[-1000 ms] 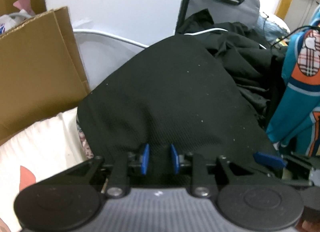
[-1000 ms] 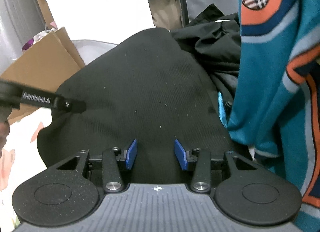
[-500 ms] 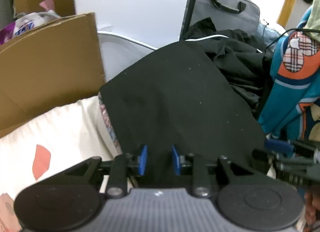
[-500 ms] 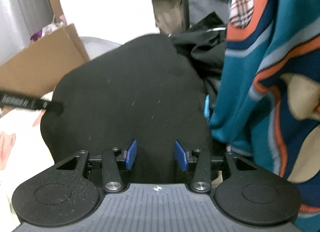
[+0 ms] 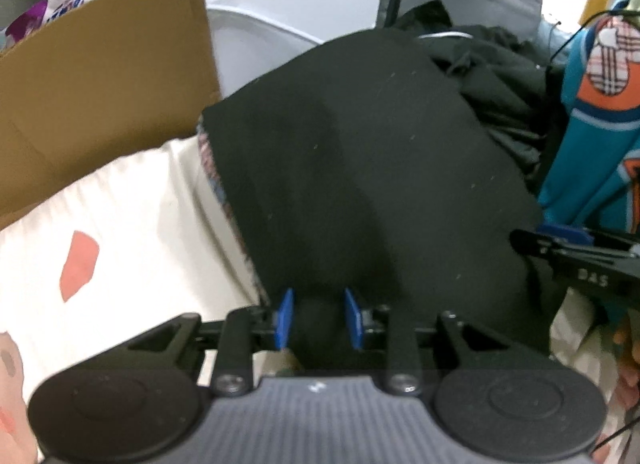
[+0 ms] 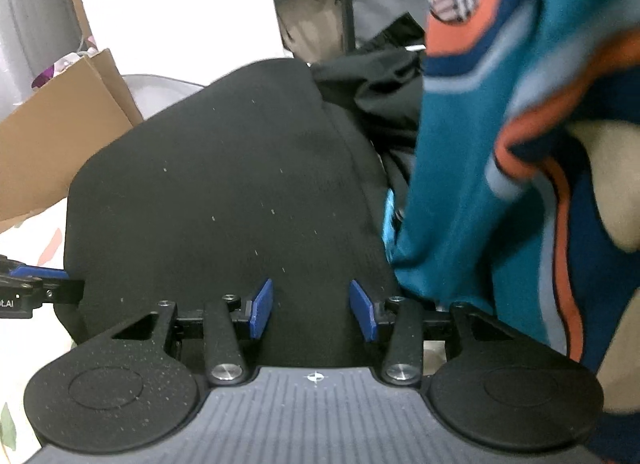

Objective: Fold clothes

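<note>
the soft, limp black knit garment [image 5: 372,183] should drape; pinch its near hem. left gripper [image 5: 320,320] and right gripper [image 6: 311,310] both spread, right's jaws just opening, holding nothing.

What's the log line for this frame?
task: fold clothes | left hand-held gripper: black garment between jaws, grip unclear | right hand-held gripper: jaws just opened further, garment between, not clamped

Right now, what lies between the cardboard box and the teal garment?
The folded black garment lies between the cardboard box and the teal garment, with a crumpled black pile behind it. The left wrist view shows this.
</note>
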`<state>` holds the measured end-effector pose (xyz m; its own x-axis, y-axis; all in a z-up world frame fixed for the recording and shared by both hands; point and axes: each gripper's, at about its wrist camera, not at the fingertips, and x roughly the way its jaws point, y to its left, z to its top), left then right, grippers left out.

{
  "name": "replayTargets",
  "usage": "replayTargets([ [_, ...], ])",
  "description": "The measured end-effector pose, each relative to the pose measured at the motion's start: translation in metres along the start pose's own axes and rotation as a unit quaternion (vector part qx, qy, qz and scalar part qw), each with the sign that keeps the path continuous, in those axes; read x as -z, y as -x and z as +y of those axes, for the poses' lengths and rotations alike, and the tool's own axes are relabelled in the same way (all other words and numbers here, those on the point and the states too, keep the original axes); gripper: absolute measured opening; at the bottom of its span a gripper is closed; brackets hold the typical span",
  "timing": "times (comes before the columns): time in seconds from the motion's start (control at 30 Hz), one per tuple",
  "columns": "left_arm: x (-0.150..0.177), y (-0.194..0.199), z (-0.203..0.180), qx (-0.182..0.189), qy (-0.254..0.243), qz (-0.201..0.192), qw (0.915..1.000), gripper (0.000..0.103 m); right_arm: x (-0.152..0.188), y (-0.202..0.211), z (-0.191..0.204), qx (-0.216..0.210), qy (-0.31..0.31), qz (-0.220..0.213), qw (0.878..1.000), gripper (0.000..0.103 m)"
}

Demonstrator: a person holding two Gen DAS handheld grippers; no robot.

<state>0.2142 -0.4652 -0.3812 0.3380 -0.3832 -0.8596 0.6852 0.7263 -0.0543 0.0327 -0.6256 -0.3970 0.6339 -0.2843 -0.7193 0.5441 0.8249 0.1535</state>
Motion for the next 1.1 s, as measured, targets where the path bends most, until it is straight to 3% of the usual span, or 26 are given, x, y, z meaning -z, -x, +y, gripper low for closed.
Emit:
replayTargets([
  [0.23, 0.006, 0.01, 0.007, -0.001, 0.011, 0.021, 0.9997, 0.038, 0.014, 0.012, -0.006, 0.005, -0.039, 0.017, 0.999, 0.054],
  [0.37, 0.011, 0.021, 0.009, 0.001, 0.019, 0.029, 0.9994, 0.059, 0.015, 0.024, -0.007, 0.013, -0.061, 0.021, 0.998, 0.056],
  [0.57, 0.011, 0.044, 0.019, 0.004, 0.036, 0.04, 0.9985, 0.073, 0.002, 0.042, 0.001, 0.001, -0.066, 0.015, 0.998, 0.081],
  [0.7, 0.008, 0.057, 0.025, 0.001, 0.047, 0.043, 0.998, 0.086, -0.008, 0.048, 0.009, -0.004, -0.066, 0.019, 0.998, 0.089],
  [0.87, 0.0, 0.075, 0.034, -0.006, 0.055, 0.045, 0.9974, 0.089, -0.017, 0.053, 0.017, -0.01, -0.074, 0.043, 0.996, 0.096],
  [1.1, -0.013, 0.11, 0.05, -0.012, 0.072, 0.044, 0.9964, 0.091, -0.037, 0.075, 0.024, 0.02, -0.094, 0.071, 0.993, 0.099],
])
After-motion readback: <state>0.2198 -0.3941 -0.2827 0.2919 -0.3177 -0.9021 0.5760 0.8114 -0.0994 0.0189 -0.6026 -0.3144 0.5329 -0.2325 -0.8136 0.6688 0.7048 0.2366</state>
